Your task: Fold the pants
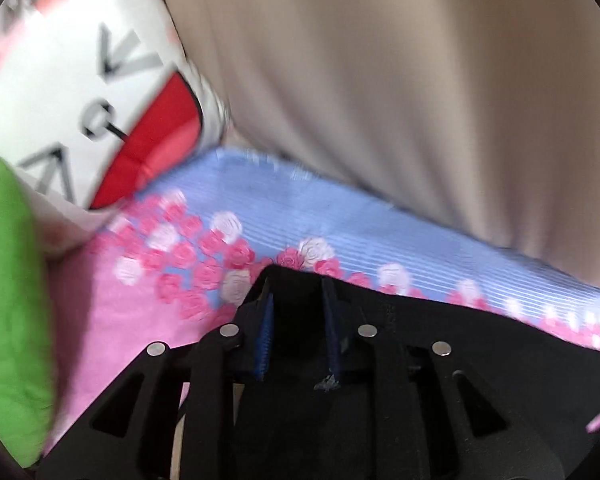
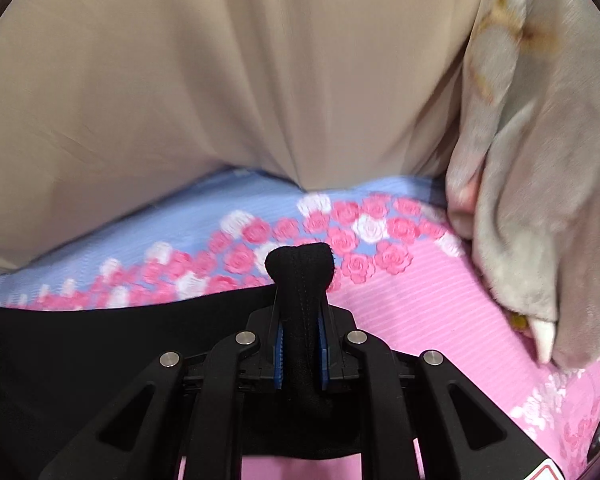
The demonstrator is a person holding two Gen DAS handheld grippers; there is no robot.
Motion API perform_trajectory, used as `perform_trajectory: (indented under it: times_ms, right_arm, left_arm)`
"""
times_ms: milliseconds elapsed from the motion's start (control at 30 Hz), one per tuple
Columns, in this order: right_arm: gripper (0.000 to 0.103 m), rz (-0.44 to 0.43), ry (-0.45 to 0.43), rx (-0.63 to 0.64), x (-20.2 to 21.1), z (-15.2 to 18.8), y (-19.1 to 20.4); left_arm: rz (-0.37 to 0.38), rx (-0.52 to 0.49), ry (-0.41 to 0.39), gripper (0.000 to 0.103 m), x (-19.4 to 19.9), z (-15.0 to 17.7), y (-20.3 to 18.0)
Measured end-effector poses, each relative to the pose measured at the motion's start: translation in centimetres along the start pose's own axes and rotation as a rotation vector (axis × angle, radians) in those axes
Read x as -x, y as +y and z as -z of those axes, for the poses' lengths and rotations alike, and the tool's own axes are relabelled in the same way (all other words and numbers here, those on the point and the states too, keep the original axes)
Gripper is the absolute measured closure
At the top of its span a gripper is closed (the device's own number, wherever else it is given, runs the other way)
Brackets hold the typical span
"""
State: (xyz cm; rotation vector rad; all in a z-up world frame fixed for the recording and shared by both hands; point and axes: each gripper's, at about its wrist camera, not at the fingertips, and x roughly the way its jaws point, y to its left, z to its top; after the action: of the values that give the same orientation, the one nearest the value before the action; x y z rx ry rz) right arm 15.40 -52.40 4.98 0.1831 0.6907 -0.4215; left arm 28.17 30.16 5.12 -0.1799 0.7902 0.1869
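the black pants [image 2: 80, 344] lay stretched between the two grippers over a bed sheet [image 2: 420, 292] printed in pink and blue stripes with a band of pink and white roses. in the right wrist view the right gripper [image 2: 302, 344] was clamped on a bunched, stitched edge of the pants, the cloth pinched between its blue pads [image 2: 323, 354] and poking up past the fingertips in a rounded black knob, while the rest of the garment ran off to the left across the lower part of the frame. in the left wrist view the left gripper [image 1: 298, 320] had its two fingers drawn close around black fabric; the pants [image 1: 480, 332] filled the gap between the blue pads [image 1: 265, 344] and spread away to the right, so it read as clamped on the cloth, though blur softened the detail there. beyond the sheet in both views hung a broad beige cloth [image 2: 220, 80] with soft vertical creases, meeting the far edge of the bed. to the left of the left gripper sat a white cushion [image 1: 80, 92] with a cartoon face and a red mouth, and a bright green fabric [image 1: 8, 300] lay nearer at the frame's left edge. at the right of the right wrist view a grey plush blanket [image 2: 540, 200] with pale flower shapes rested in folds on the pink part of the sheet
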Motion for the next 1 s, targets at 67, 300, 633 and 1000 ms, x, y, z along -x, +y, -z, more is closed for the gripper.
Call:
perform_trajectory:
  times_ms: [67,300,633,1000]
  right_arm:
    - [0.092,-0.024,-0.034,0.010,2.7,0.5,-0.2]
    - [0.092,-0.051,-0.059,0.056,10.2,6.0,-2.2]
    - [0.072,0.000,0.021,0.007,10.3,15.4,-5.9]
    - [0.064,-0.028,-0.084,-0.064,16.4,16.7,-4.6]
  left_arm:
    - [0.022,-0.014,-0.042,0.082,4.6,1.5,0.6]
    - [-0.015,-0.014,-0.008,0.080,11.6,8.8,5.1]
    - [-0.204,0.116,0.146,0.023,10.8,19.2,9.0]
    - [0.125,0.360,0.231,0.017,8.0,19.0,6.8]
